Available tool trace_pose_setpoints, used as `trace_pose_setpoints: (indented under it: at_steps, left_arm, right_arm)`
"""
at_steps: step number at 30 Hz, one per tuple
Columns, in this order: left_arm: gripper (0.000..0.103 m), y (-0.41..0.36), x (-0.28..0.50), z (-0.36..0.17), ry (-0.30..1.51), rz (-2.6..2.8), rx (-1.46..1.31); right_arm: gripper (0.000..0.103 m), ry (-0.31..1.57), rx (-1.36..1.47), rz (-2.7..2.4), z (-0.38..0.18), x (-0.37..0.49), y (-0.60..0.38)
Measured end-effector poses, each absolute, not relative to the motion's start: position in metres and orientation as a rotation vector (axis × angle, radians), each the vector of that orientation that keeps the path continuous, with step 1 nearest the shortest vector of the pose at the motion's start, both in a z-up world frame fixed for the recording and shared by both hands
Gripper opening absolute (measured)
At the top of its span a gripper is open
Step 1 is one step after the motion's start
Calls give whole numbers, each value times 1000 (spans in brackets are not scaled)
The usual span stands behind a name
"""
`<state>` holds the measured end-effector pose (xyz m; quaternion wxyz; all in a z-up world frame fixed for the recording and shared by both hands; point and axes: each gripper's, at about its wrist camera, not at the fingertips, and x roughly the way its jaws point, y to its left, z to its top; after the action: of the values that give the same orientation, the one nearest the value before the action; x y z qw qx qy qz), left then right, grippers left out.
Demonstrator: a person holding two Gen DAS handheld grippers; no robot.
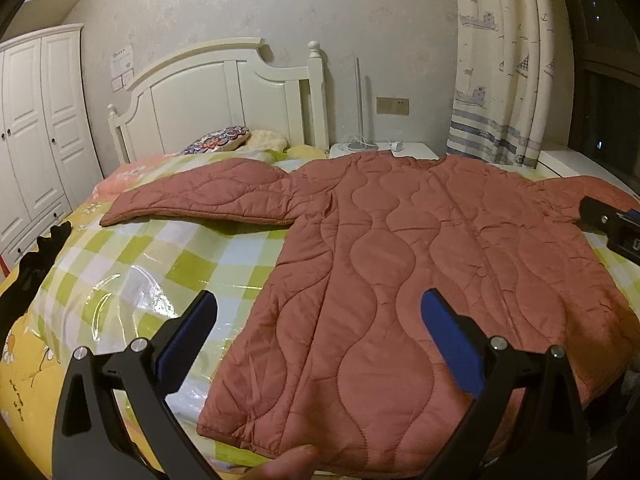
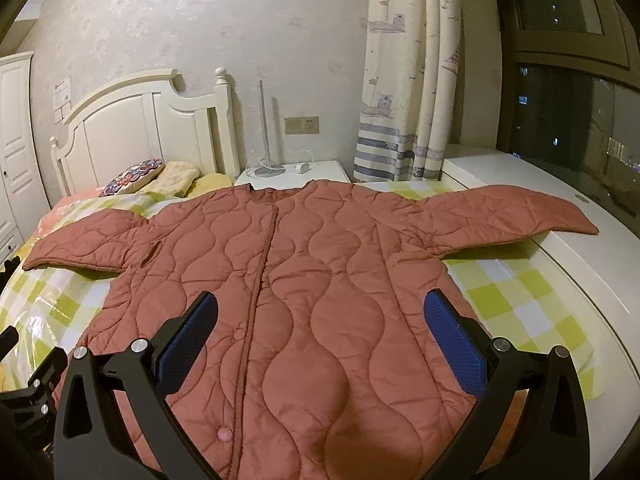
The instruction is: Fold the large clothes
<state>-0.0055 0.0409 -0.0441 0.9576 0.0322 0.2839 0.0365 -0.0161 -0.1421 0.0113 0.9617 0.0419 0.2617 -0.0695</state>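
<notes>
Rust-red quilted jacket (image 2: 304, 280) spread flat on checked bed (image 2: 520, 300), filling mid-frame; left gripper (image 1: 319, 320) and right gripper (image 2: 320, 318) wide apart, empty

Your two wrist cameras are looking from the bed's foot toward the white wooden headboard (image 1: 224, 92), sharing the rust-red quilted jacket (image 2: 304, 280) closely.

We see the quilted rust-red jacket (image 2: 304, 280) spread flat on the bed (image 2: 532, 300), front up, its placket closed and both sleeves stretched out sideways. Our right gripper (image 2: 320, 336) hovers above its lower half, blue-padded fingers (image 2: 452, 344) wide apart and holding nothing. Part of the left gripper (image 2: 28, 384) shows at the lower left edge.
</notes>
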Motion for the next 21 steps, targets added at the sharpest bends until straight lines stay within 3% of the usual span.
trace_pose_setpoints:
  at_steps: [21]
  left_arm:
    - [101, 37, -9, -45, 551, 57, 86]
  right_arm:
    - [99, 560, 58, -153, 7, -11, -129]
